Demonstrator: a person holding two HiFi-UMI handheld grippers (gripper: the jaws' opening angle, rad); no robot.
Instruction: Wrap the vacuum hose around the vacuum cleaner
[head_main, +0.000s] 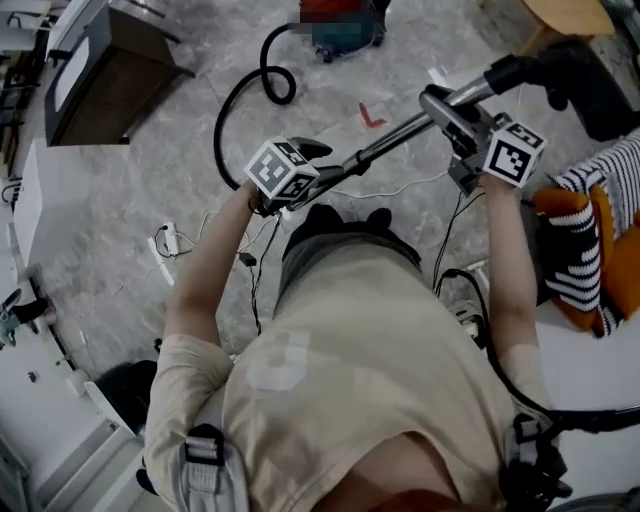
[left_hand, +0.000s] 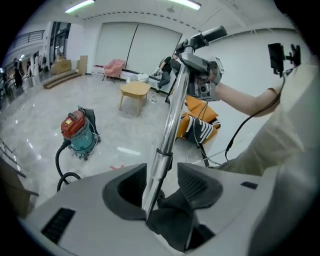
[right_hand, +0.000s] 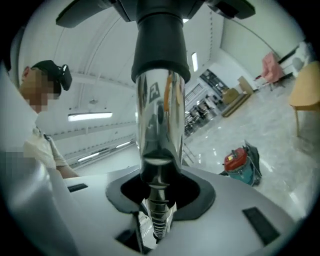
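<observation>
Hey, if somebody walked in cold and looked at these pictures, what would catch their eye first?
The shiny metal wand slanting across the middle of the head view stands out most. The right gripper is clamped on it near the handle end, and the left gripper sits open around it farther down. At the top of that view stands the red and teal vacuum cleaner, its black hose curling away from it.

The left gripper (left_hand: 162, 182) has its jaws apart. A shiny tube (left_hand: 172, 125) stands between them, leaning on the left jaw, and runs up the middle of the frame. Near the top, the right gripper (left_hand: 192, 67) holds it. At the left, a red and green vacuum cleaner (left_hand: 77, 132) sits on the floor, its black hose (left_hand: 62, 165) curling below.
</observation>
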